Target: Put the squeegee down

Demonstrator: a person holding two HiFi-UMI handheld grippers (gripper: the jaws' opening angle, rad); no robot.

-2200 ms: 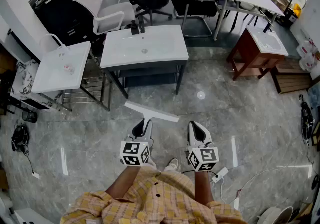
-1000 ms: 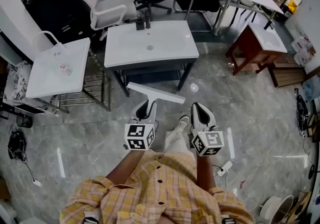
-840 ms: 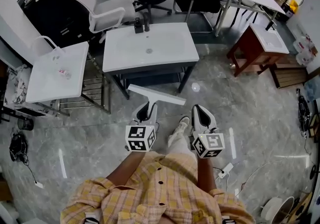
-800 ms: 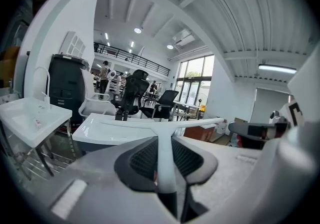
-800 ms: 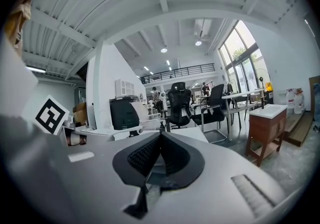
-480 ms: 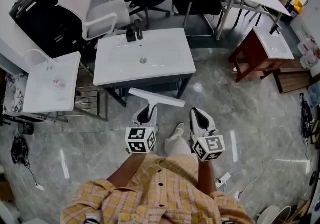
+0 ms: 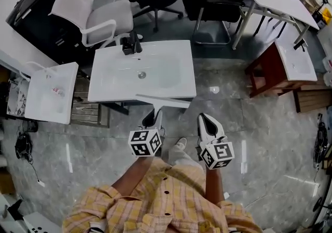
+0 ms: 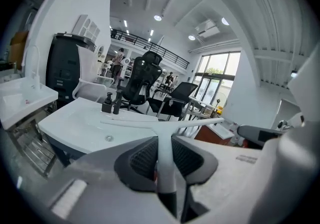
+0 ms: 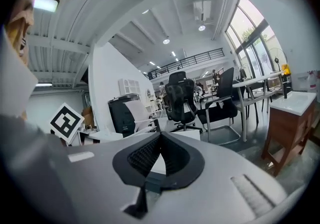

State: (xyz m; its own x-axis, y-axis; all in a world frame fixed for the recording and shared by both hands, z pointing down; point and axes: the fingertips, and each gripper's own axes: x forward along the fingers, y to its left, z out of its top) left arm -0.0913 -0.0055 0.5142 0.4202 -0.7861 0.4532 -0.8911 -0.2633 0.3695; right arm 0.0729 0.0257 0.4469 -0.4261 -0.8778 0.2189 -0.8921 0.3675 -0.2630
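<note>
The squeegee (image 7: 163, 100) is white, with a long thin blade and a short handle. My left gripper (image 7: 151, 119) is shut on the handle and holds the blade level over the front edge of the white sink basin (image 7: 119, 79). In the left gripper view the handle (image 8: 163, 160) runs up between the dark pads, and the blade (image 8: 150, 124) crosses in front of the basin (image 8: 75, 123). My right gripper (image 7: 206, 123) hangs beside it to the right, over the floor. Its pads (image 9: 172, 158) meet at the tips with nothing in them.
A black faucet (image 7: 132, 45) stands at the basin's far edge. A smaller white sink (image 7: 49, 94) is to the left, and a white chair (image 7: 88, 14) and black chairs stand behind. A red-brown stand with a sink (image 7: 290, 66) is at the right. The floor is grey tile.
The person has walked toward the white basin, so it has come much nearer. Both grippers moved forward together, and the squeegee blade has gone from over the floor to over the basin's front edge.
</note>
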